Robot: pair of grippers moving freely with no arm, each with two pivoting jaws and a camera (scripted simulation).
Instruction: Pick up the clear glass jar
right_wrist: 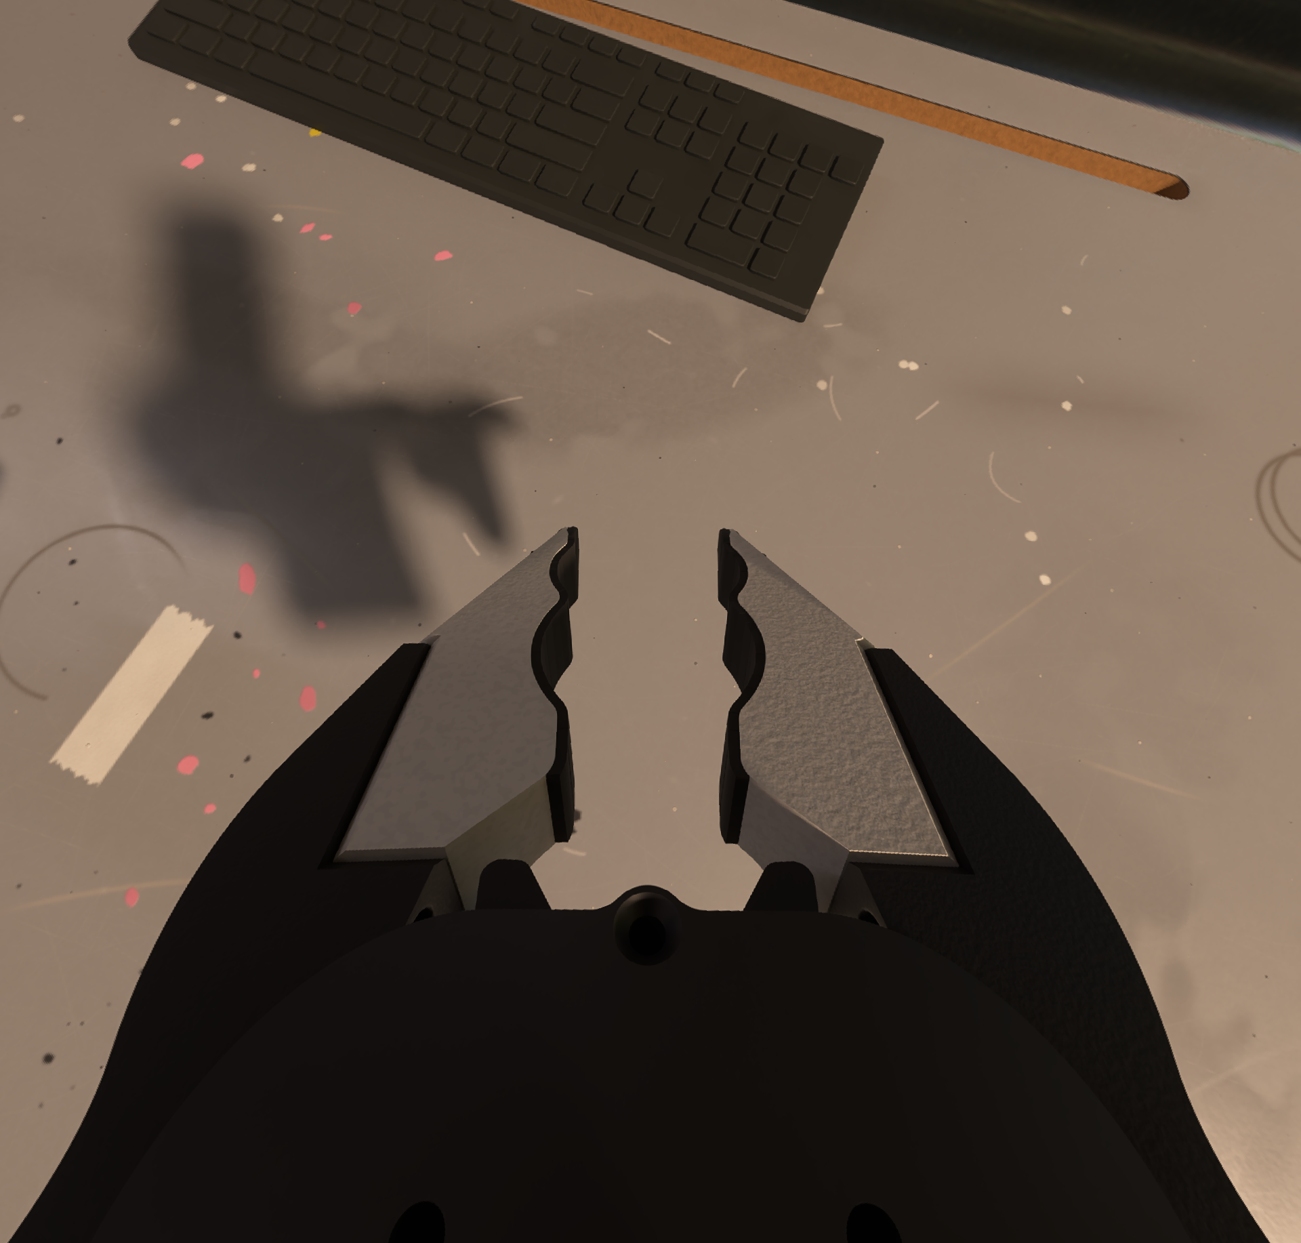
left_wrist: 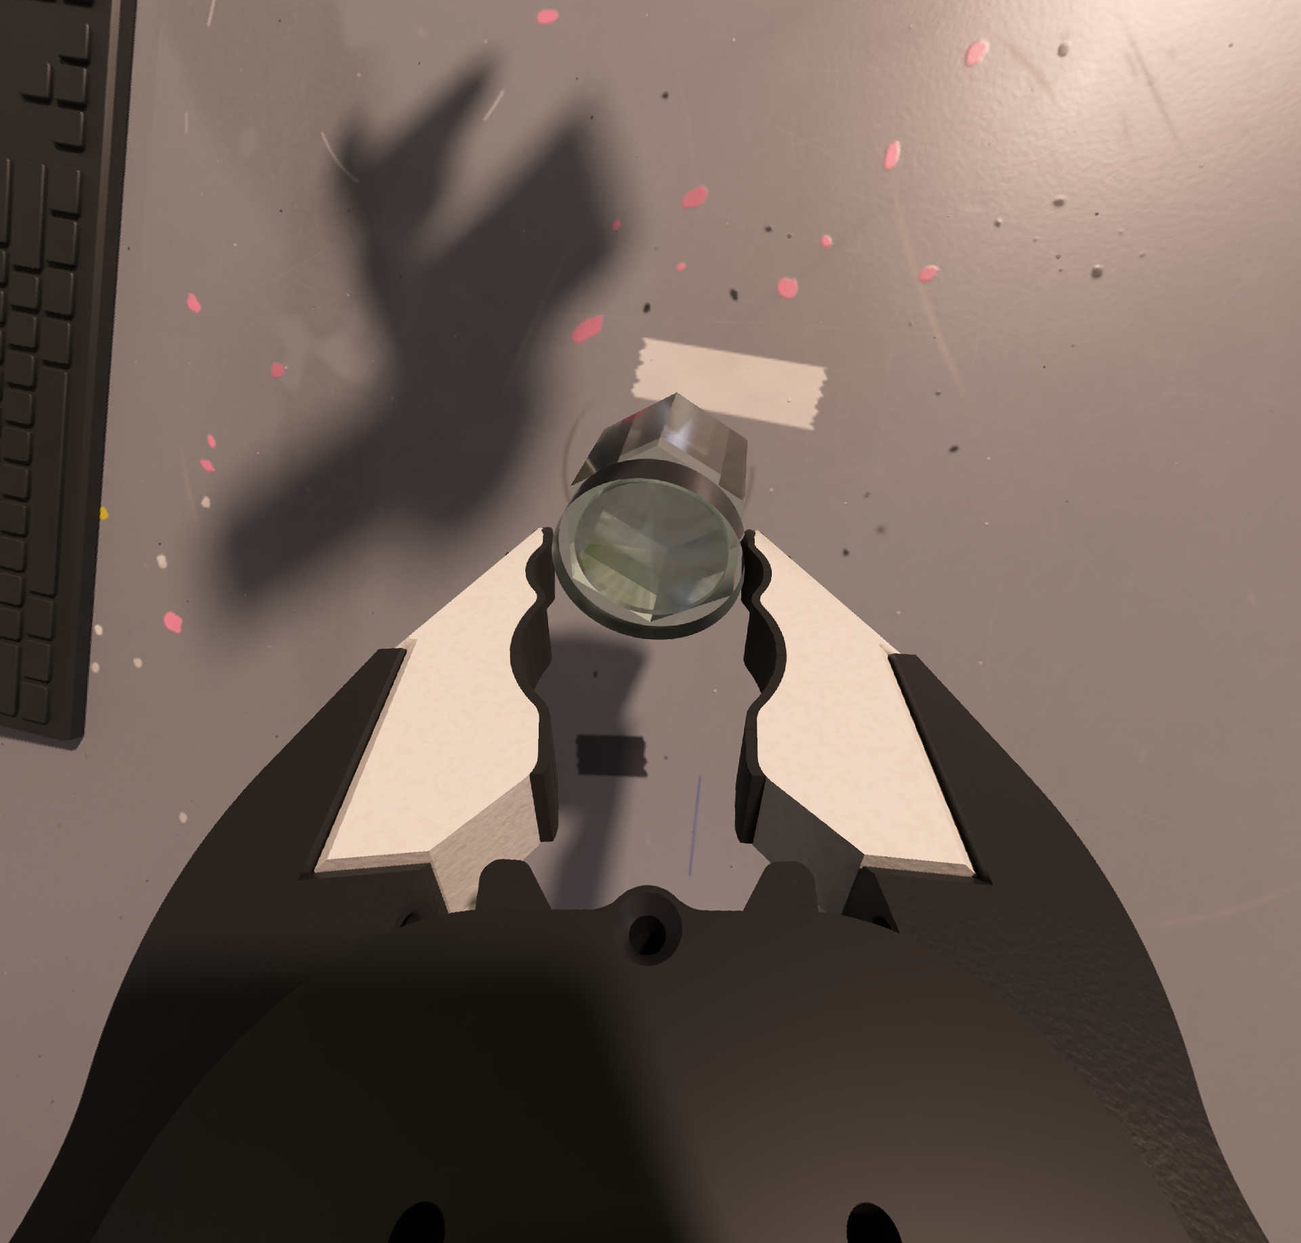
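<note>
Grey paint-flecked bench [left_wrist: 1056, 575], black keyboard [right_wrist: 507, 118] at the far side.
Left gripper [left_wrist: 648, 540] clamps clear glass jar [left_wrist: 651, 547] at fingertips; right gripper [right_wrist: 648, 540] parted, holding nothing.

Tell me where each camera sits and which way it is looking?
Left wrist view: sits on the left gripper, looking down at the table; its own fingers clasp the clear glass jar.
Right wrist view: sits on the right gripper, looking slantwise across the table; its own fingers stand apart with nothing between.
Shared: the black keyboard, the pale tape strip and pink paint specks.
</note>
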